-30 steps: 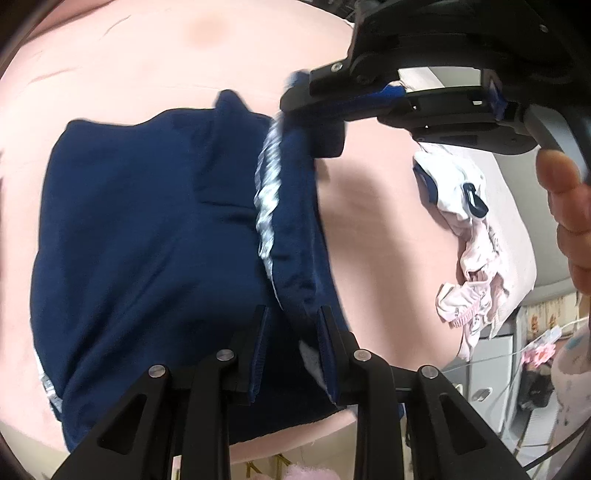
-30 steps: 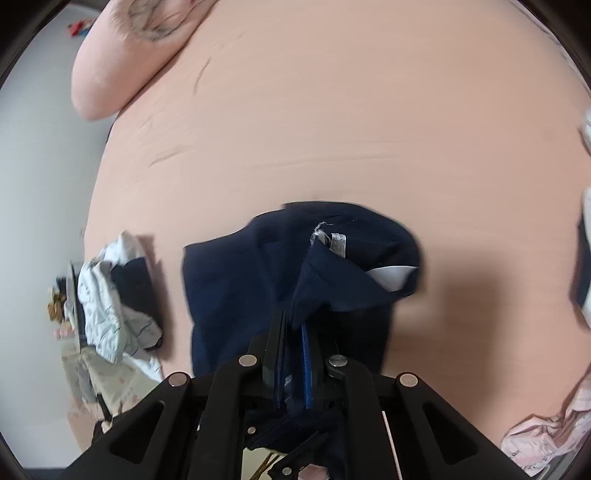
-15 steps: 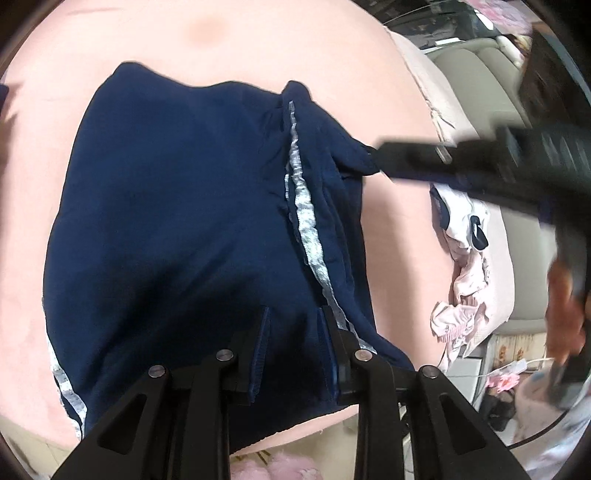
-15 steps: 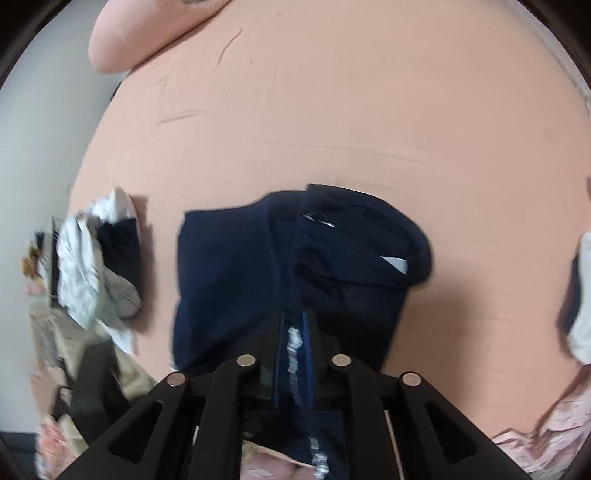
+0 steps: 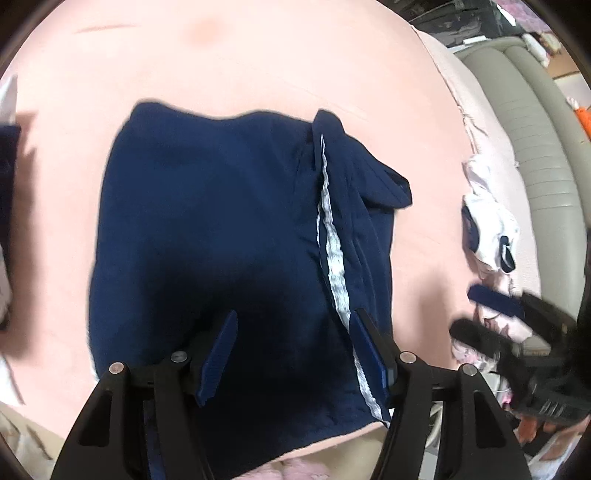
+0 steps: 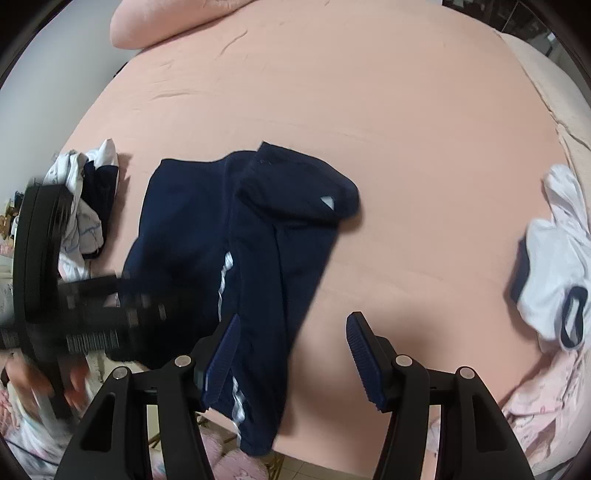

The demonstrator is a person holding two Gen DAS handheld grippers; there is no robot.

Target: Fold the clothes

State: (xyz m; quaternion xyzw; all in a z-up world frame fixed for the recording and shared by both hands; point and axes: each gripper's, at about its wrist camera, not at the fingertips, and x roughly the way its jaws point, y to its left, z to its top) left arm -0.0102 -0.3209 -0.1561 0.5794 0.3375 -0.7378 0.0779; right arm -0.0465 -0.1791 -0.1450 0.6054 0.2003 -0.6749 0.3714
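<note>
**A:** How many things are there?

**B:** One pair of navy blue fabric shorts with a white side stripe, lying on the bed with the peach-pink sheet. Two heaps of other clothes: a crumpled white and navy pile at the bed's left edge in the right wrist view, and a white garment with navy trim at the right edge, with pale pink cloth beside it. One pink pillow at the far end. Two grippers.

**A:** Which way do the shorts run?

**B:** Their long axis runs from the near edge of the bed away toward the pillow end. The near end reaches the bed's edge. At the far end a band is folded over, and a small white label shows on it in the right wrist view. The white stripe runs along that same axis, right of the middle of the cloth. The shorts lie doubled, one dark layer over another.

**A:** And the jaws?

**B:** The left gripper has its jaws spread and opening; they hover over the near part of the shorts, and the pads do not pinch the cloth. The right gripper also has its jaws spread and opening. Its left pad stands over the shorts' near edge, its right pad over bare sheet; nothing is pinched.
</note>
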